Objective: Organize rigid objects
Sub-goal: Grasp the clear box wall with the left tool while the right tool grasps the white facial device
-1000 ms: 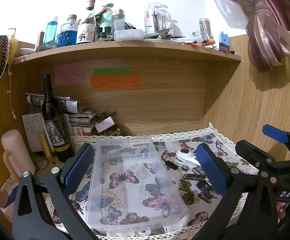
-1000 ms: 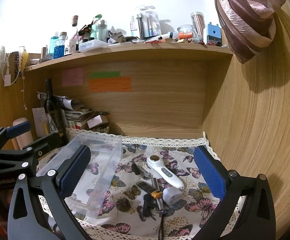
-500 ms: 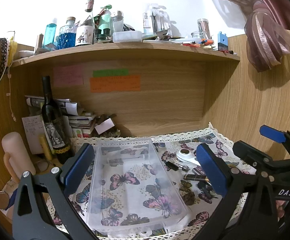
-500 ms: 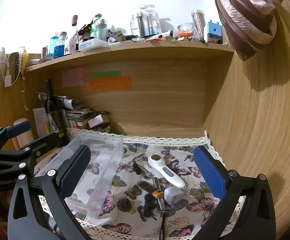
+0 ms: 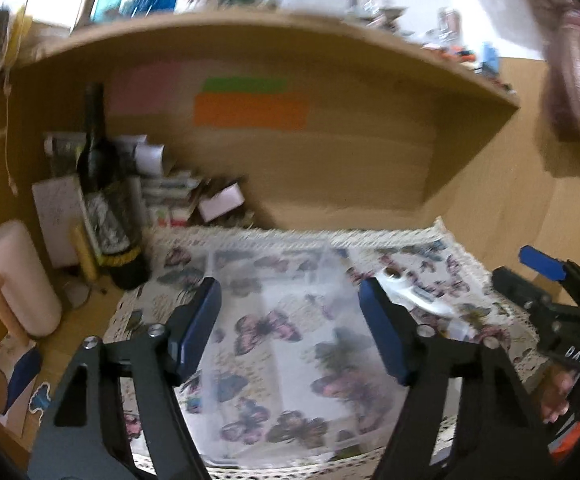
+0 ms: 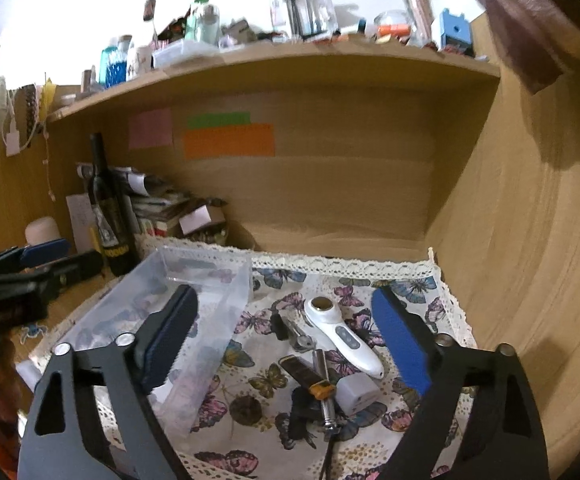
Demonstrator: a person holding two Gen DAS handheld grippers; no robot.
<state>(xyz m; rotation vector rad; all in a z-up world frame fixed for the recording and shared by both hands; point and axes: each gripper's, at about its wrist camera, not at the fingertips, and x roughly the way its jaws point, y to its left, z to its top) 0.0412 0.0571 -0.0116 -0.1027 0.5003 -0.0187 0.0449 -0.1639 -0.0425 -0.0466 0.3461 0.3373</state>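
A clear plastic bin lies on the butterfly cloth, left of a cluster of small items: a white handheld device, a white box, a dark flat bar, a metal tool with an orange band and keys. My right gripper hovers above that cluster, its jaws closing with nothing between the pads. My left gripper hangs over the bin, jaws closing, touching nothing. The left wrist view is blurred.
A dark wine bottle, stacked books and papers and a pale pink cylinder crowd the back left. A cluttered shelf spans overhead. A wooden wall closes the right side; a curtain hangs above.
Both grippers' jaws have narrowed from wide open. Both have moved forward and tipped down toward the cloth; the left view has become motion-blurred.
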